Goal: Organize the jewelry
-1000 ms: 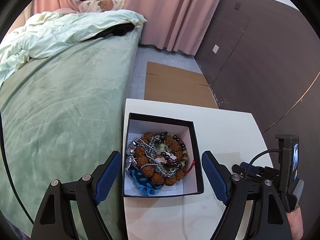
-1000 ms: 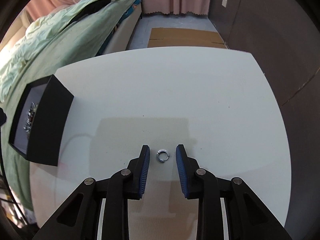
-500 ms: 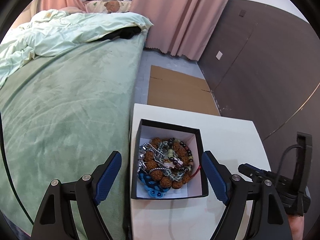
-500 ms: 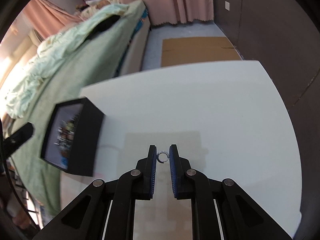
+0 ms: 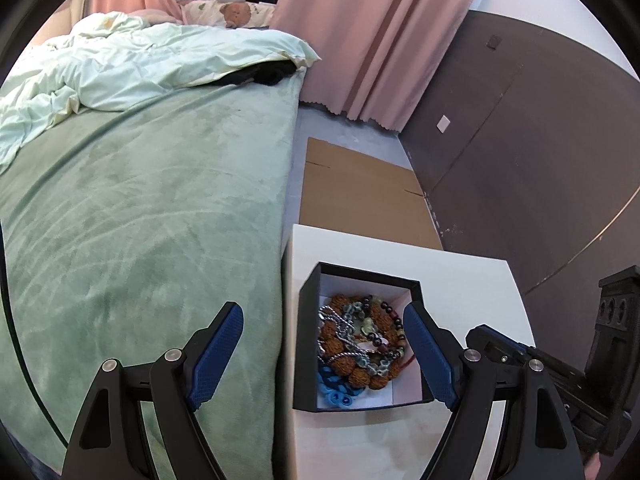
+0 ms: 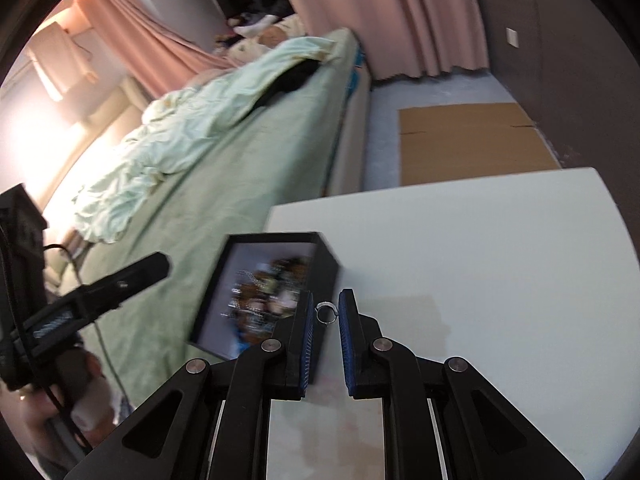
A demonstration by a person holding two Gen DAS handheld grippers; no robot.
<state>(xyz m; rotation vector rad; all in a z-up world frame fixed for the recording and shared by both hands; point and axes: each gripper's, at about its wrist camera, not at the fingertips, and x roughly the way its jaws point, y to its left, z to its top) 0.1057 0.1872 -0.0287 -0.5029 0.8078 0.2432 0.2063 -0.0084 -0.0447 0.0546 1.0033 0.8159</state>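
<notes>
- No readable text, label, brand, number or sign anywhere in either view.
- Black box (image 5: pixel 308 344) on the white table (image 5: pixel 460 280): plain walls, no print visible; blurred in the right wrist view.
- Small pale plate on the dark wall (image 5: pixel 443 123), beyond the table: blank.
- Flat cardboard (image 5: pixel 360 196) on the floor beyond the table: no markings legible.
</notes>
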